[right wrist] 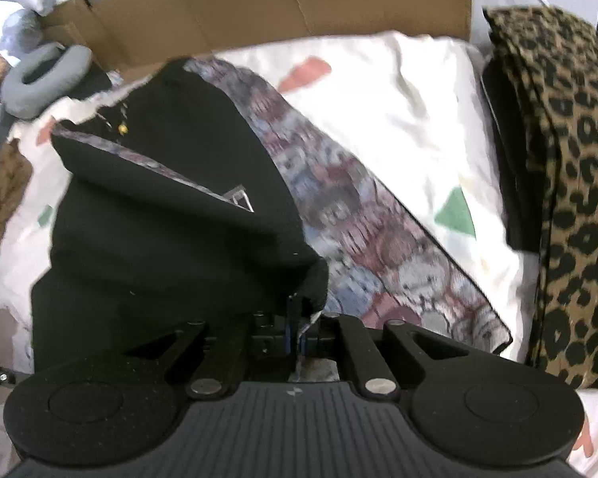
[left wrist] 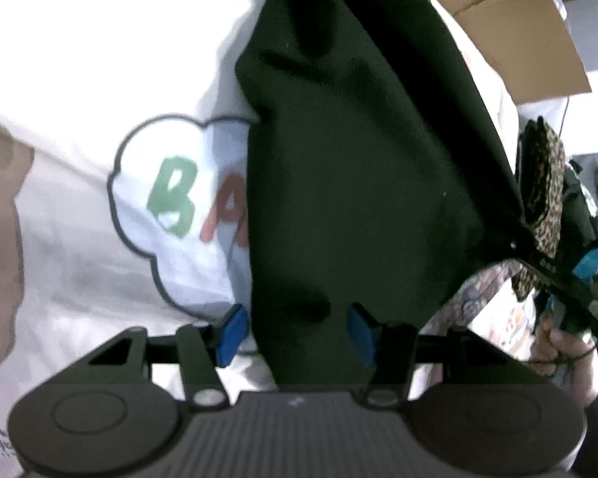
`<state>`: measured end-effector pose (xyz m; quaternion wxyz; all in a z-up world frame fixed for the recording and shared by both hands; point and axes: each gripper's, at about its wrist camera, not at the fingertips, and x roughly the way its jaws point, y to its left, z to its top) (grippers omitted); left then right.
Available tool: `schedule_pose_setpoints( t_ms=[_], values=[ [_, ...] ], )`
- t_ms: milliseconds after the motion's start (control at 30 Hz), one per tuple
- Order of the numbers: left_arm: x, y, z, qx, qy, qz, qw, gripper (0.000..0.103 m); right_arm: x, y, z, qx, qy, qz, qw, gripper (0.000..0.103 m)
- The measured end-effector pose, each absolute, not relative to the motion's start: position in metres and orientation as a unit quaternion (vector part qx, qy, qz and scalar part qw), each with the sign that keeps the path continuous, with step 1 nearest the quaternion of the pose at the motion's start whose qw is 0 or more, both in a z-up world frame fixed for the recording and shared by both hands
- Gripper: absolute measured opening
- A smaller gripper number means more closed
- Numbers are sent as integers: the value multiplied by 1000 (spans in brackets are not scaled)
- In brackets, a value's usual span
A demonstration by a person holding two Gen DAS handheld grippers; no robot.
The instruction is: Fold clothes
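Left claw spread wide around hanging black garment, right claw clamped on the black garment's edge, leopard-print cloth beside

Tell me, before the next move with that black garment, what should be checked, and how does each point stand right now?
1. Right gripper clamped on the black garment: ok, jaws closed on a corner.
2. Left gripper holding cloth: not ok, jaws open, black garment hanging between them.
3. Garment flat: not ok, bunched, patterned lining exposed.
4. Leopard-print cloth apart from the garment: ok.
5. Cardboard box out of the way: cannot tell.
6. White sheet smooth: not ok, wrinkled.
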<state>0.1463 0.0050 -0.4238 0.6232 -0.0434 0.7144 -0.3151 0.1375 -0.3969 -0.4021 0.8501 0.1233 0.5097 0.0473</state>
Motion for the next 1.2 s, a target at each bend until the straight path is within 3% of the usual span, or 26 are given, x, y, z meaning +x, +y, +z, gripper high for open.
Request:
schedule_pose_setpoints(
  t_ms=[67, 233, 400, 467, 500, 533, 567, 600, 633, 700, 800, 1200],
  values=[
    [143, 5, -429, -42, 722, -315, 615, 58, 136, -398, -405, 120, 512, 43, 849, 9],
    [127, 12, -438, -47, 728, -321, 604, 58, 134, -394, -398, 76, 498, 48, 863, 38],
    [116, 10, -443, -61, 726, -334, 598, 58, 138, -389, -385, 39, 480, 63, 874, 41],
    [113, 8, -444, -62, 726, -344, 592, 56, 140, -388, -382, 32, 476, 71, 876, 40],
    [111, 7, -444, -62, 727, -348, 589, 54, 141, -389, -382, 32, 479, 75, 874, 35],
    [109, 5, -444, -64, 729, -350, 586, 50, 143, -390, -383, 32, 482, 78, 872, 18],
    [107, 5, -445, -66, 731, -349, 583, 47, 144, -390, -383, 31, 483, 77, 871, 10],
    [107, 6, -447, -67, 733, -349, 580, 37, 144, -391, -383, 30, 485, 76, 871, 5],
    [107, 8, -449, -68, 736, -348, 577, 25, 145, -391, -383, 30, 486, 76, 870, 5],
    [106, 11, -453, -72, 740, -348, 571, 12, 142, -391, -379, 28, 480, 77, 873, 4],
    [106, 20, -450, -77, 742, -353, 564, 7, 139, -390, -370, 25, 472, 78, 878, 4],
    [91, -16, -428, -62, 744, -402, 530, 4, 134, -404, -343, 22, 456, 62, 888, 3]
  ],
)
